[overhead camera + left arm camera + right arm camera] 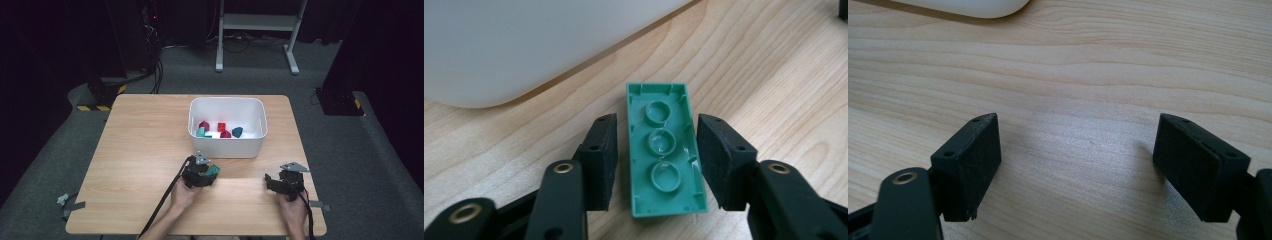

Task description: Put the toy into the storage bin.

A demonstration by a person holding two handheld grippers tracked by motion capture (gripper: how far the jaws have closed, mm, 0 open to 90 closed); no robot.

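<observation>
The green brick (665, 150) lies hollow-side up on the table (140, 150), just in front of the bin's (227, 145) near wall. The left gripper (654, 160) straddles its long sides, jaws narrowed but not quite pinching, ready to lift. The right gripper (1088, 165) waits spread near the near right corner.

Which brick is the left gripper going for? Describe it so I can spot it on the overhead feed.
Start at the white bin in the middle of the wooden table. Just in front of its near wall, on the bare wood, lies a green brick between the jaws of the left gripper. It lies upside down, its hollow underside with three round tubes showing, whereas the other blocks sit inside the bin.
</observation>
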